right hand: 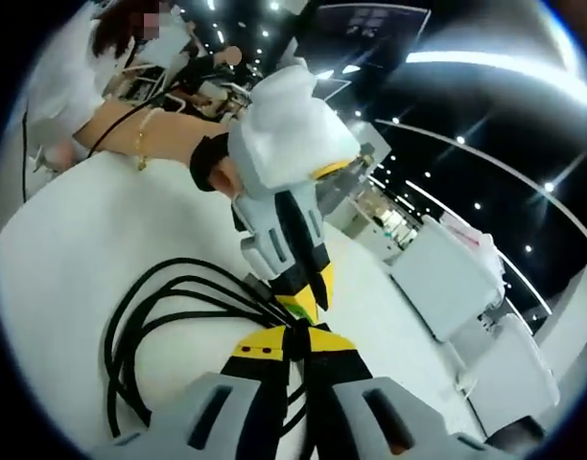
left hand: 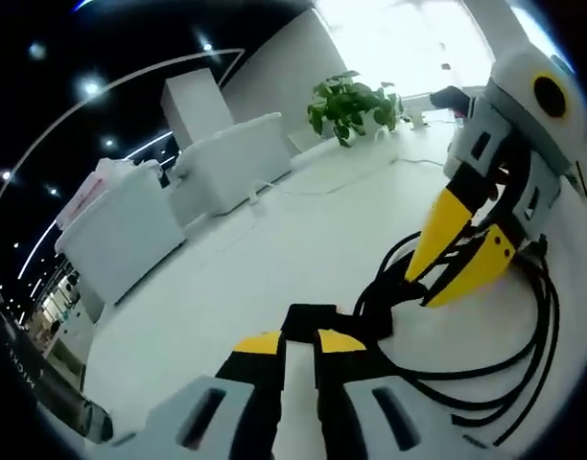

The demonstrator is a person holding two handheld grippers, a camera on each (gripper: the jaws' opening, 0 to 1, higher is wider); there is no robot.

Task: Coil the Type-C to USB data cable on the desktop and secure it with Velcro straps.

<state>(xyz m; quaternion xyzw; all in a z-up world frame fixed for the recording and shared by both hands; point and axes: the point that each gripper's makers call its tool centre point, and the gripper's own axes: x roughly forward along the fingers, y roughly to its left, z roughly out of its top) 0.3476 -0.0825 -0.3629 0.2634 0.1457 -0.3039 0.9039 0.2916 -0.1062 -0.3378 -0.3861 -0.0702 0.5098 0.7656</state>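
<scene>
now both tools pinch the coiled cable (left hand: 485, 374) between them, left tool (left hand: 298, 337), right tool (right hand: 295, 343).

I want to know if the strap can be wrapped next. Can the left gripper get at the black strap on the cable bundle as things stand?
Probably yes. The left gripper already sits at the black strap with its tips against it, and the right gripper pinches the coiled cable further along, leaving that end free.
</scene>
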